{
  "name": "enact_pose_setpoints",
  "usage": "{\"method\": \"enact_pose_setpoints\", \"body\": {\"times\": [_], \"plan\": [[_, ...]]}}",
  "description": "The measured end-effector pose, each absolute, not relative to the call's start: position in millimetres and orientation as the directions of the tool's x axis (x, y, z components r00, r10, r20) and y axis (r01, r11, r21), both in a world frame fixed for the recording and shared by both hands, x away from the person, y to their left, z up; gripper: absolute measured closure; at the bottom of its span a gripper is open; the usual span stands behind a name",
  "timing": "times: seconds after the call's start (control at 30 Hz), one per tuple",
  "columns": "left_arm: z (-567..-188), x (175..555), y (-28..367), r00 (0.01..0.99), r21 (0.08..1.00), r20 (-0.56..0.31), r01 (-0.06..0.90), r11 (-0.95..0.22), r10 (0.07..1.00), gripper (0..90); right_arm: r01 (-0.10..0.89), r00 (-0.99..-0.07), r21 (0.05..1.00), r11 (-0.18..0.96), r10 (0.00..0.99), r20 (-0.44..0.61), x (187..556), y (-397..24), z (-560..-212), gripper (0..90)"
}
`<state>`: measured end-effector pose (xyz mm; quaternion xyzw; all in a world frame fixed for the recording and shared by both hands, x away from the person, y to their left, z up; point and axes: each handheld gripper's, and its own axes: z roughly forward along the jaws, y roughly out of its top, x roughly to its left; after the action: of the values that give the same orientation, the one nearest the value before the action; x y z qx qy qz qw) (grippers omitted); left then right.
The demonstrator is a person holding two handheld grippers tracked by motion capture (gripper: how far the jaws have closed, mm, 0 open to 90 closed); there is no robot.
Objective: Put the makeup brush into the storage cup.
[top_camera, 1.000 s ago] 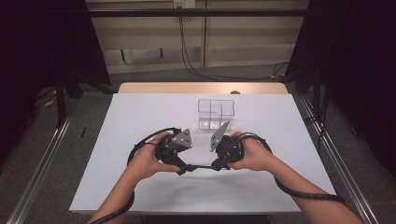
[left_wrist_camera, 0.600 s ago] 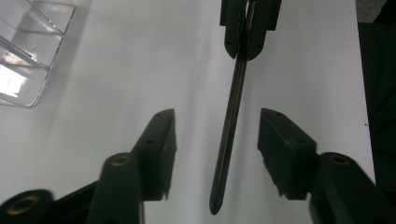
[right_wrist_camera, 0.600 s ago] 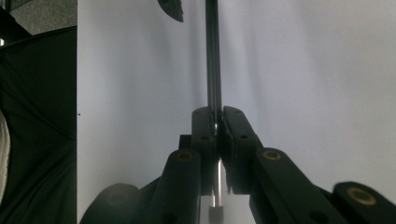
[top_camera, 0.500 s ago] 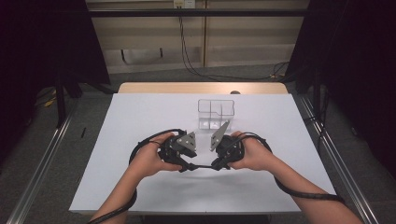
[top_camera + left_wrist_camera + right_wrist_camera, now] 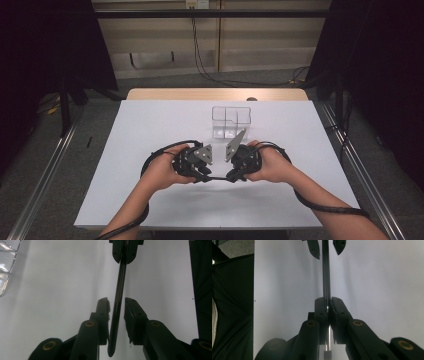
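Observation:
A thin black rod (image 5: 217, 178) lies level between my two grippers, just above the white table (image 5: 150, 125). My right gripper (image 5: 231, 176) is shut on one end of it; in the right gripper view the pads of that gripper (image 5: 327, 300) press the rod (image 5: 325, 270) from both sides. My left gripper (image 5: 204, 176) faces it from the other end. Its jaws have just been closing, and in the left gripper view the rod (image 5: 121, 277) runs between the jaws of the left gripper (image 5: 116, 301) with narrow gaps on both sides.
A clear plastic box with compartments (image 5: 230, 120) stands on the table just beyond the grippers, and its corner (image 5: 6, 270) shows in the left gripper view. Black cables loop from both grippers around the person's wrists. Dark curtains flank the table.
The left gripper's jaws have narrowed from wide apart to close around the rod. The right gripper kept its grip and both hands stayed roughly in place.

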<state>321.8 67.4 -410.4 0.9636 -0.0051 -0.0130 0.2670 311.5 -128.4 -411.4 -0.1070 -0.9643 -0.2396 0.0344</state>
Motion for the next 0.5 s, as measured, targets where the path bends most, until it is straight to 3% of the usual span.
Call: {"method": "enact_pose_setpoints", "body": {"times": [0.5], "plan": [[-416,320,64,0.998,0.48,-0.029,-0.035,-0.877,-0.056,83.0,0.203,-0.979,0.496,0.844,0.165,0.12,312,-130,-398,84.2]]}}
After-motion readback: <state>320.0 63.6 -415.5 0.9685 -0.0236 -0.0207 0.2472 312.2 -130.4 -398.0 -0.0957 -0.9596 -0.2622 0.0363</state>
